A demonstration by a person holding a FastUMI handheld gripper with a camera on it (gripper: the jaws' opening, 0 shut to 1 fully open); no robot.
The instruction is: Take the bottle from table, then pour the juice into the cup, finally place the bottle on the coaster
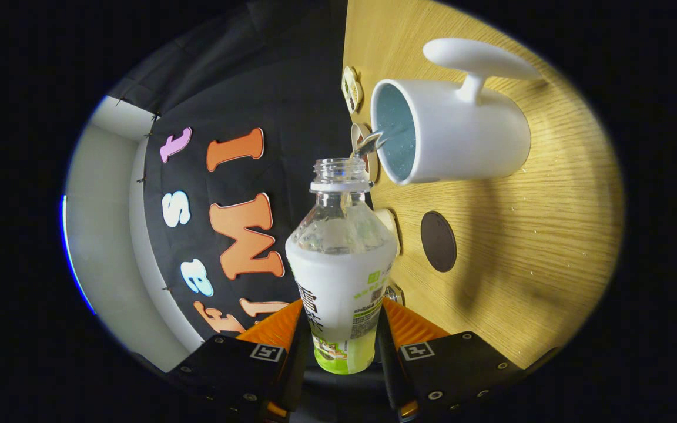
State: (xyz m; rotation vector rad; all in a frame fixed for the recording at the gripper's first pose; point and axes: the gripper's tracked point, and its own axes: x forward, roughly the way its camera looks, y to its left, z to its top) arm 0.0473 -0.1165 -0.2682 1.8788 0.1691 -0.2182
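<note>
My gripper (341, 341) is shut on a clear plastic bottle (341, 264) with a white and green label, both fingers pressing its lower body. The whole view is rolled, so the bottle is tipped sideways toward the table. Its cap is off, and a thin stream of clear liquid (371, 143) runs from the open neck into the white cup (450, 132). That cup has a pale blue inside and a big white handle, and it stands on the wooden table (520, 235) just beyond the bottle's mouth. A dark round coaster (438, 241) lies on the table beside the cup, nearer to my fingers.
Small round and square tags (351, 88) line the table's edge where it meets the black cloth wall. A pale wall (103, 235) lies past the cloth. Bare wood spreads around the coaster and beyond the cup.
</note>
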